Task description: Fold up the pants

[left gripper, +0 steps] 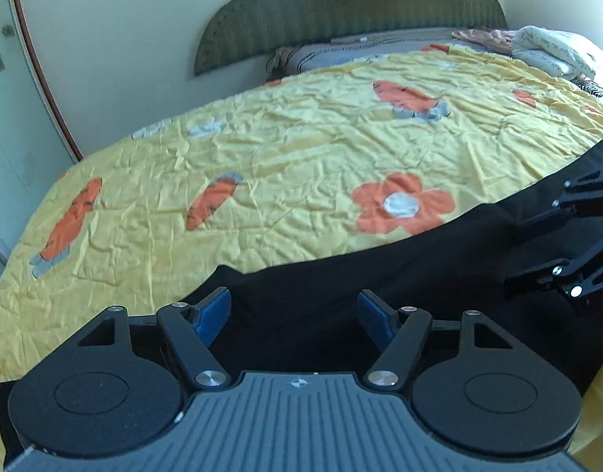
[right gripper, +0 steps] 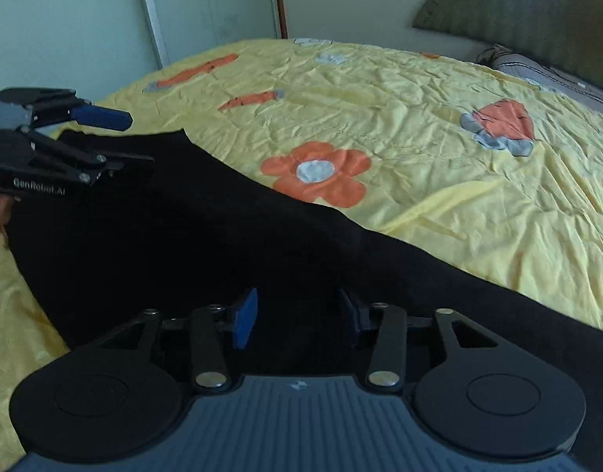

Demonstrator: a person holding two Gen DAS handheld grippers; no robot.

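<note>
Left tool (left gripper: 293, 314): jaws apart, nothing between the blue pads, hovering over black cloth.
Right tool (right gripper: 297, 316): jaws parted, empty, also above the cloth.
Pants (right gripper: 207, 244): black, spread flat along the near edge of the bed (right gripper: 439, 126).
Risk: both tools hold nothing, so a shallow pinch could catch only 1 layer or drag the yellow bedspread (left gripper: 262, 149) along, skewing the fold.

Two hand-held grippers, left hand-held gripper (left gripper: 293, 316) and right hand-held gripper (right gripper: 297, 318); one pair of black pants (left gripper: 341, 275) under both; one yellow bedspread (left gripper: 282, 149) beyond; one green headboard (left gripper: 341, 4) farther ahead
</note>
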